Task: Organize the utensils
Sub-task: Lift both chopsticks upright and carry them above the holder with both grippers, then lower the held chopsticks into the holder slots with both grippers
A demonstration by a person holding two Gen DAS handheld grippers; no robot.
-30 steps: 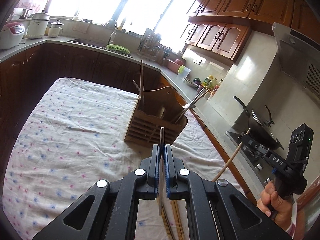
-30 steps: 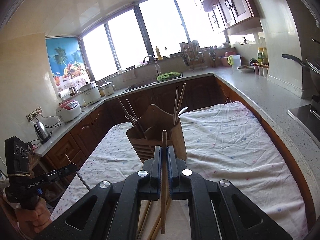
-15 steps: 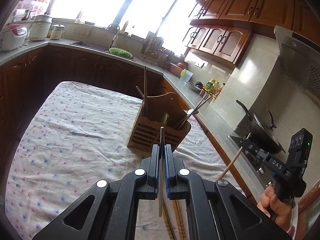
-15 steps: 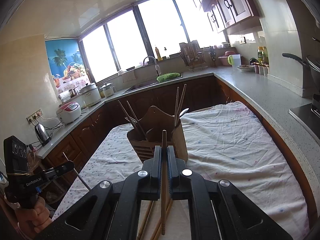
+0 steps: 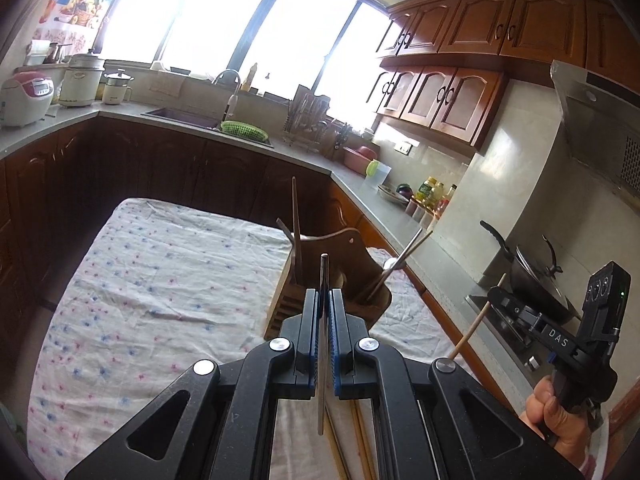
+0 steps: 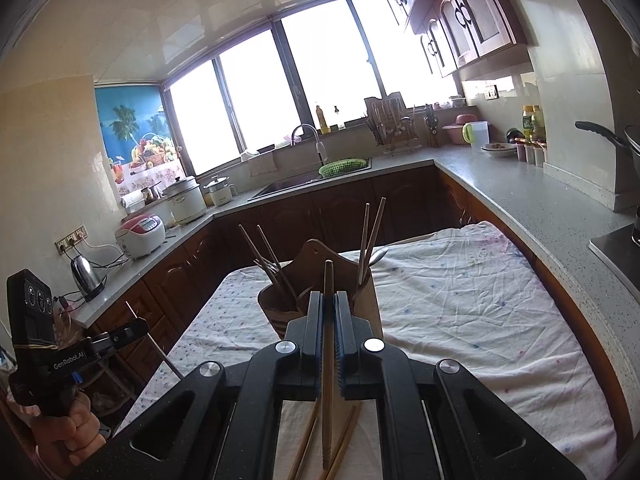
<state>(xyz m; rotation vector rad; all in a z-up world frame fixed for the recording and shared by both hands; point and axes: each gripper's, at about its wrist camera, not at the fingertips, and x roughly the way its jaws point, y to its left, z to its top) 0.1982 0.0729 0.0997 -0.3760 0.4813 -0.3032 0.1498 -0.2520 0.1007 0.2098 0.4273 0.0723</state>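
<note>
While clamped in the left tool (image 5: 324, 300), dark chopstick (image 5: 322, 276) points toward wooden holder (image 5: 352, 276) just beyond. Right tool (image 6: 328, 304) closed on pale chopstick (image 6: 328, 280), same holder ahead on the desk (image 6: 460, 312).

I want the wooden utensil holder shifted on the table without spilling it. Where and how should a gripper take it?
Grip the wooden utensil holder by its raised arched back panel, coming from above: that thin upright board fits between narrow jaws, while the slatted body is too wide. Chopsticks stand on both sides, so descend centrally. Both grippers already hold chopsticks, so free one first.
</note>
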